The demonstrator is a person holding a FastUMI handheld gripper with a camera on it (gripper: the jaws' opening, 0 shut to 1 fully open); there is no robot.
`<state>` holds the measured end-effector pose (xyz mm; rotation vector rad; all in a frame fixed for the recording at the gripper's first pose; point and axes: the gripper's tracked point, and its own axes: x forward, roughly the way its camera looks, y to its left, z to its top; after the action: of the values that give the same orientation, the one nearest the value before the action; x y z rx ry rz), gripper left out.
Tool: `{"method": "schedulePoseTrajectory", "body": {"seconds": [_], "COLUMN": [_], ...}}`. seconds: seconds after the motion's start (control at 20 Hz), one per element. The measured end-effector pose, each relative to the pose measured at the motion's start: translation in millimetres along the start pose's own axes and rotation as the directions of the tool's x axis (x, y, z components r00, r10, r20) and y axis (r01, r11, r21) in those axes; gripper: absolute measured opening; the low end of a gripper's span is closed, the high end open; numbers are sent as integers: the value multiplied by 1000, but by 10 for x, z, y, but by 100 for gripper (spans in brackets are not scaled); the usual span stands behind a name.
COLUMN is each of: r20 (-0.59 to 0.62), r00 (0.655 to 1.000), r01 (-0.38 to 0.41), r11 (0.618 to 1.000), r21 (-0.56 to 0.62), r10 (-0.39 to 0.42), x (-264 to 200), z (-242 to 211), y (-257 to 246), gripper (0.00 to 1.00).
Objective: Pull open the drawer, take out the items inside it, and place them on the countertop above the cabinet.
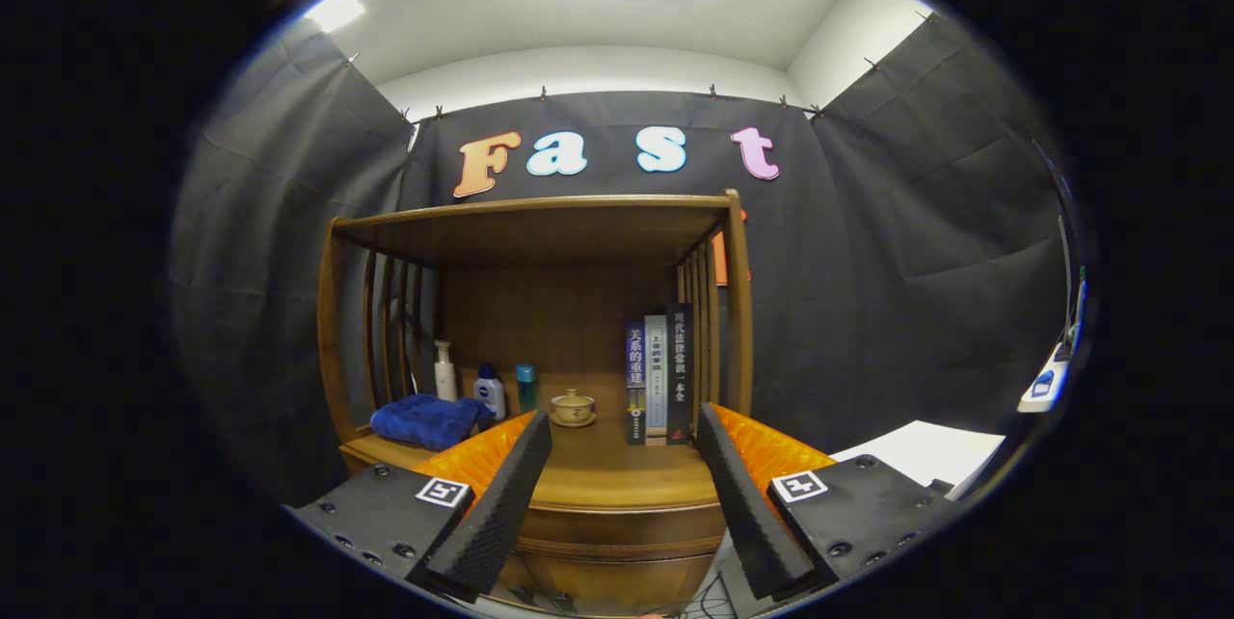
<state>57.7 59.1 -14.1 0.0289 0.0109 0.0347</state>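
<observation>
The hand-held gripper (624,426) is spread wide, holding nothing. At 12 o'clock the worktop (617,479) carries three bottles (490,391), three books (659,375), one teacup (573,407), one towel (428,419); the drawer (617,532) sits closed beneath.

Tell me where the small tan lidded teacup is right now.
In the gripper view, the small tan lidded teacup sits at the back of the wooden countertop, between the teal bottle and the upright books, beyond the open gripper.

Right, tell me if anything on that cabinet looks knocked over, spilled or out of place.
Nothing stands out. On the countertop the three bottles, lidded cup and books stand upright, and the blue towel lies folded beside the bottles. The hand-held gripper is open, its fingers apart, with nothing between them.
</observation>
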Motion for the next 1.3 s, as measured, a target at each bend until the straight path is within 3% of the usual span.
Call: {"method": "schedulePoseTrajectory", "body": {"seconds": [0.25,0.75,1.0,1.3], "r20": [-25,-186,-260,-341], "r00": [1000,980,965,940], "r01": [-16,-73,-60,-13], "r11": [999,997,997,1000], "r21": [41,-5,-54,4], "r10": [17,71,45,14], "x": [290,541,540,605], "z": [-414,-1838,-2447,-3017], "y": [499,1450,1479,1523], "gripper": [98,99,99,95]}}
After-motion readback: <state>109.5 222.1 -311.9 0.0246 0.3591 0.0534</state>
